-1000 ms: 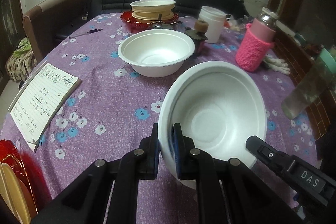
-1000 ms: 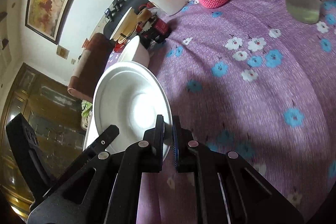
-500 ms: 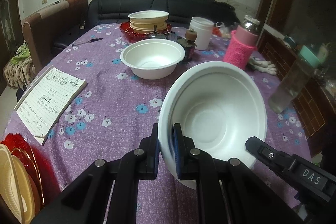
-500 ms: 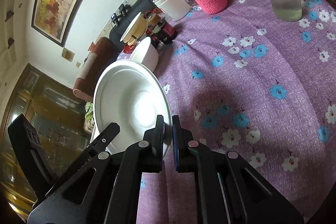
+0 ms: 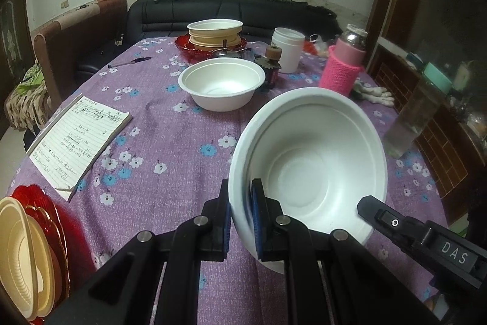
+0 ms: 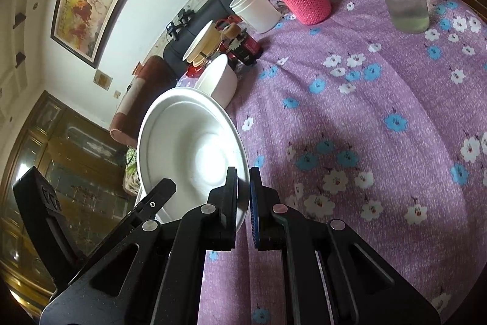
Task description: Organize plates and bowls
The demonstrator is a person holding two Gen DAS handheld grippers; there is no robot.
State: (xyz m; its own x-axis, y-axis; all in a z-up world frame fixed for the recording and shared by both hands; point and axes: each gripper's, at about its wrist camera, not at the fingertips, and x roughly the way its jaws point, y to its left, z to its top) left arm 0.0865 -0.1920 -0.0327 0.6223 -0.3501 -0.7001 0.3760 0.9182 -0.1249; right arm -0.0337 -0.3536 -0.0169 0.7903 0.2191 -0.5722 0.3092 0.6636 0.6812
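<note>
At the table's (image 5: 170,142) near left corner a red plate (image 5: 57,221) carries cream plates, and a notebook (image 5: 79,139) lies just beyond it. The left gripper (image 5: 240,212) is clenched on the near left rim of a white bowl (image 5: 307,160), held tilted above the cloth; the right gripper (image 6: 243,197) pinches the same bowl's opposite rim. A second white bowl (image 5: 222,84) rests toward the far edge, before a stack of bowls (image 5: 216,34). A pink-sleeved bottle (image 5: 342,66) stands toward the far right.

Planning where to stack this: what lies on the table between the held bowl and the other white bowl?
Only bare flowered cloth lies between the held bowl and the other white bowl, as the left wrist view shows.
</note>
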